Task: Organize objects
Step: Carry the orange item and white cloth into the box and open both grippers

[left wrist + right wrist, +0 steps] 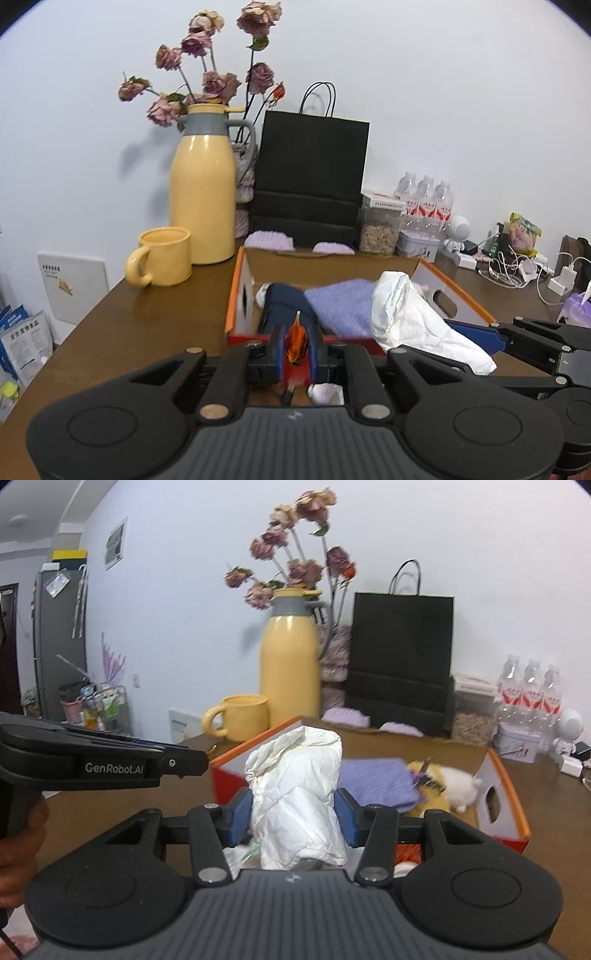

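While the left gripper (pixel 296 349) is pinching a small orange-brown dried flower bud (pixel 296 342) between its blue pads, jaws nearly together, the right gripper (pixel 294 814) is clamping a crumpled white plastic bag (pixel 297 797), jaws partway apart w/ the bag filling the gap. Both are hovering at the near edge of an orange-rimmed cardboard box (pixel 236 295) sitting on the brown counter (pixel 147 325). In the left wrist view the bag (pixel 413 317) is hanging over the box's near right corner, w/ the right gripper's blue pad showing just behind it. Inside the box: a folded lilac knit cloth (pixel 341 306) lying in the middle, a navy item (pixel 284 306) just left of it & touching it. The right wrist view is also showing a yellow & white plush toy (pixel 448 781) against the box's far right wall, beside the cloth (pixel 380 779). A hand (pixel 18 849) is gripping the left gripper's handle at that view's left edge. Behind the box, a yellow mug (pixel 162 256) is standing just beside a yellow thermos jug (pixel 203 184); dried roses (pixel 207 74) are rising behind the jug, a black paper bag (pixel 312 173) is standing to its right, then water bottles (pixel 426 199) further right, near the wall
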The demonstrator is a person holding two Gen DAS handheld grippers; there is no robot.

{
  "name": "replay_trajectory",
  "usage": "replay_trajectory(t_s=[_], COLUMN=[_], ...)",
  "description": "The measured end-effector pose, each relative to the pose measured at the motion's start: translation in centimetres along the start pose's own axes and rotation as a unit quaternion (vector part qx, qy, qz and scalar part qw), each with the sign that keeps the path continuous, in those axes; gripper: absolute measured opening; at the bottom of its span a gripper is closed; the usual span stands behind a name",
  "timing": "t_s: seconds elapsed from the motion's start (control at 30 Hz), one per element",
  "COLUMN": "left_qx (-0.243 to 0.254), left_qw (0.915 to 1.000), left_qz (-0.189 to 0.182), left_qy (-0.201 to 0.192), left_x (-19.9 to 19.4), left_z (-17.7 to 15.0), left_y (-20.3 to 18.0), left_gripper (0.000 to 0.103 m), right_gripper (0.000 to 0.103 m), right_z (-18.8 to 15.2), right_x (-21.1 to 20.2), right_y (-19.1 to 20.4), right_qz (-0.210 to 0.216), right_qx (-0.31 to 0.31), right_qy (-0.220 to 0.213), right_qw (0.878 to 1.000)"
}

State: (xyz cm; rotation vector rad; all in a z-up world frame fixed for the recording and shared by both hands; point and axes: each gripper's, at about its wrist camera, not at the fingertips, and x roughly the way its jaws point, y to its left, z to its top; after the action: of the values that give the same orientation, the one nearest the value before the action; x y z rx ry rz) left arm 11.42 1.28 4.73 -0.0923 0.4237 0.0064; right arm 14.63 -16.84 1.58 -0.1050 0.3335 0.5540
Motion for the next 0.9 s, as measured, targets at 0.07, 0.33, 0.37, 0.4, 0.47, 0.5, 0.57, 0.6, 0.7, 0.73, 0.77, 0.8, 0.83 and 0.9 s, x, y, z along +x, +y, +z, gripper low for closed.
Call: replay_trajectory(t_s=[0.07,0.33,0.37,0.4,0.47,0.5,0.57,0.6,0.7,0.73,0.77,0.8,0.83,0.9], left_qx=[0.002,0.004,0.005,0.005,0.005,0.005,0.003,0.003,0.002,0.003,0.004,0.005,0.006,0.008], left_qw=[1.0000,0.9999,0.9999,0.9999,0.9999,1.0000,1.0000,1.0000,0.9999,0.9999,0.9999,0.9998,0.9998,0.9998], left_qz=[-0.001,-0.004,-0.004,-0.003,0.000,0.001,0.004,0.005,0.011,0.012,0.015,0.016,0.016,0.018], left_qy=[-0.003,-0.009,-0.010,-0.010,-0.010,-0.008,-0.004,-0.003,0.005,0.006,0.007,0.008,0.008,0.008], left_x=[0.8,4.2,4.7,5.2,6.3,6.9,8.2,8.7,10.8,11.5,12.1,12.8,13.3,14.3], left_z=[0.7,2.9,3.2,3.4,3.9,4.1,4.5,4.7,5.2,5.3,5.5,5.6,5.6,5.7], left_y=[-0.4,-2.3,-2.5,-2.6,-2.8,-2.9,-3.0,-3.0,-3.1,-3.2,-3.3,-3.4,-3.4,-3.5], left_gripper=[0.011,0.011,0.011,0.011,0.011,0.011,0.011,0.011,0.011,0.011,0.011,0.011,0.011,0.011], right_gripper=[0.049,0.050,0.050,0.050,0.050,0.050,0.050,0.050,0.051,0.051,0.051,0.051,0.052,0.055], right_z=[0.4,1.4,1.6,1.7,1.8,1.9,2.1,2.2,2.6,2.7,2.8,2.9,3.0,3.0], right_x=[0.5,3.0,3.3,3.7,4.4,4.7,5.7,6.1,7.5,7.9,8.4,8.9,9.4,10.3], right_y=[-0.9,-3.7,-4.0,-4.3,-5.0,-5.3,-6.0,-6.3,-7.2,-7.6,-7.9,-8.2,-8.6,-9.2], right_qz=[-0.006,-0.027,-0.029,-0.031,-0.034,-0.036,-0.040,-0.042,-0.049,-0.052,-0.054,-0.057,-0.060,-0.064], right_qx=[0.003,0.011,0.011,0.011,0.013,0.013,0.014,0.013,0.009,0.007,0.005,0.003,0.003,0.006], right_qy=[-0.004,-0.004,-0.004,-0.003,-0.001,0.000,0.004,0.006,0.009,0.010,0.012,0.014,0.017,0.020], right_qw=[1.000,1.000,1.000,0.999,0.999,0.999,0.999,0.999,0.999,0.999,0.998,0.998,0.998,0.998])
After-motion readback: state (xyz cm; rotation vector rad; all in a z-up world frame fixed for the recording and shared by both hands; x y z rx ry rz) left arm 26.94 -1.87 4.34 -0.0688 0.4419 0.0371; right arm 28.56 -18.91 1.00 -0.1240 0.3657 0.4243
